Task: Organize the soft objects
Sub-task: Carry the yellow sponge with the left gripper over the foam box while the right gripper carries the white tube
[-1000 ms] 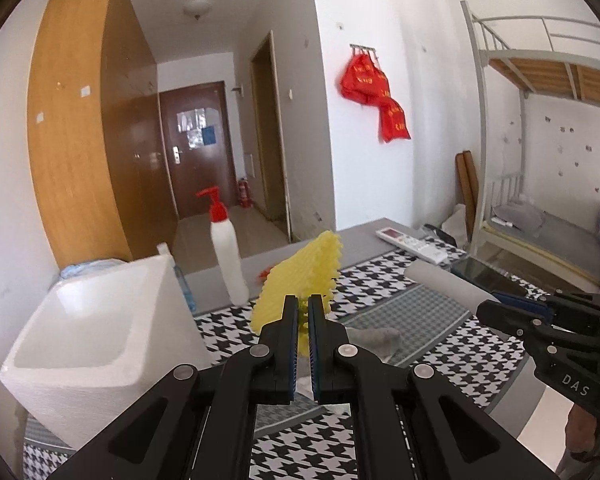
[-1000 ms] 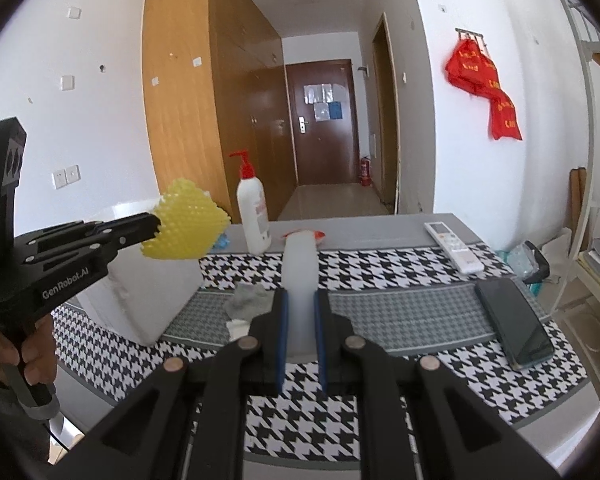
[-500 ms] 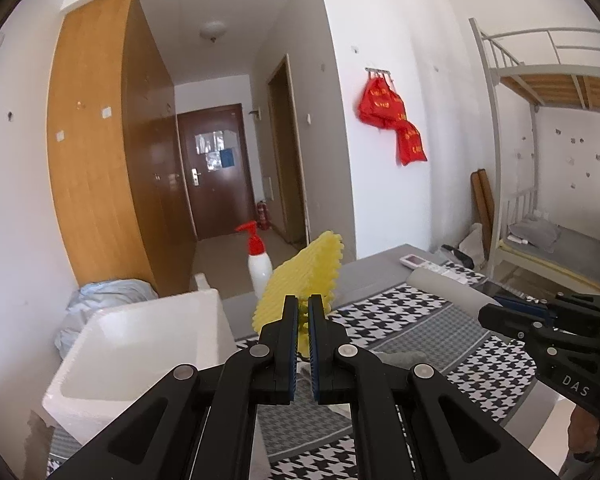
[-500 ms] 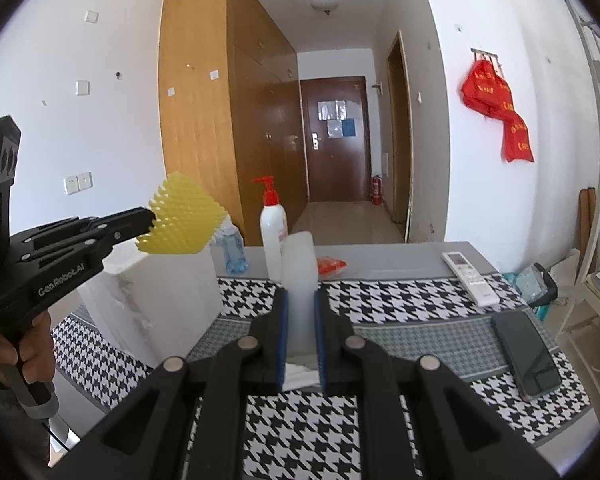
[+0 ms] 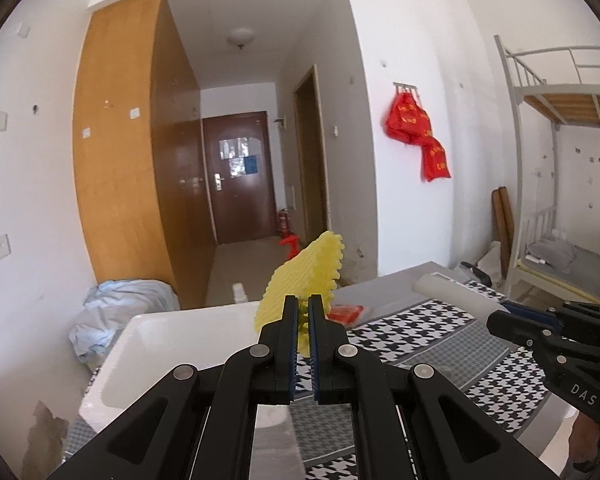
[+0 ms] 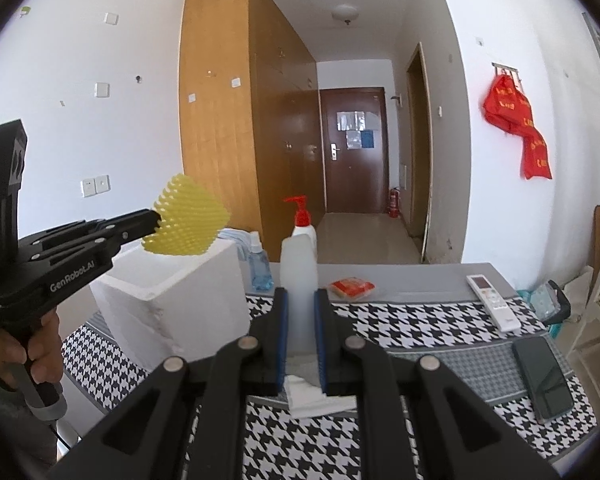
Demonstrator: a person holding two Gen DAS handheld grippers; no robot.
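Both risen: left gripper [image 5: 304, 312] clenched on yellow bumpy foam net [image 5: 304, 280], now above white foam box [image 5: 172, 344]; right gripper [image 6: 300, 312] grasping white foam sleeve [image 6: 299, 280] beside box. Drop-off likely next.

Remote control [image 6: 493, 301] beside dark phone [image 6: 547, 376]

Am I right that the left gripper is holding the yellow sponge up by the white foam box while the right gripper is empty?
Not quite. The right gripper is not empty: in the right wrist view its jaws are closed on a white foam roll. The rest holds: the left gripper holds the yellow sponge up by the white foam box.
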